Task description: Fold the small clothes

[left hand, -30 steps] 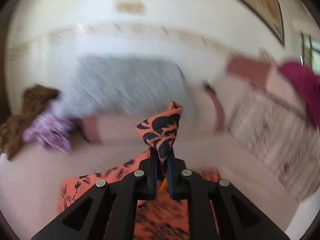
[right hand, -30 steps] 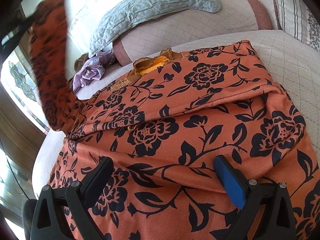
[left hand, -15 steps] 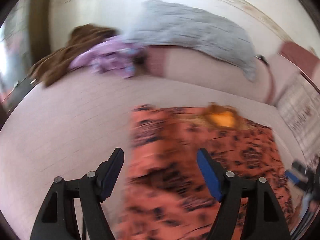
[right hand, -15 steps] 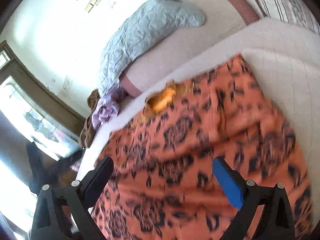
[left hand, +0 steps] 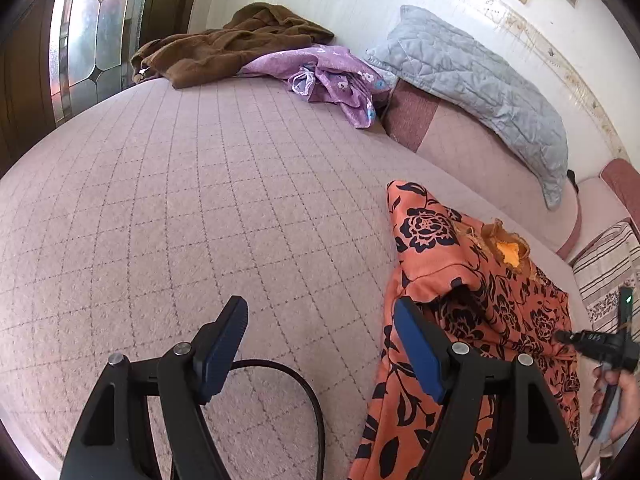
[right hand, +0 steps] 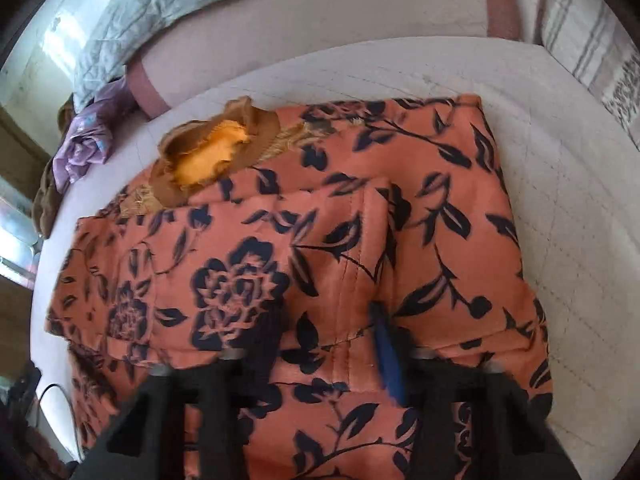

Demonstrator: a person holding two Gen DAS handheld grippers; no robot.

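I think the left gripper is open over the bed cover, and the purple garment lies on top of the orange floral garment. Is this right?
Not quite. The left gripper is open over the bed cover, but the purple garment lies apart from the orange floral garment, far back by the brown garment. The left wrist view shows this.

Ahead of the left gripper stretches a pink quilted bedspread (left hand: 208, 184), a black cable (left hand: 304, 392) looping on it just under the fingers. Far ahead lie a crumpled brown garment (left hand: 224, 44) and, touching it, a purple floral cloth (left hand: 336, 80). Ahead to the right, a grey quilted pillow (left hand: 480, 80) rests on a long pink bolster (left hand: 472, 148). A stained-glass door (left hand: 88, 28) stands far left.
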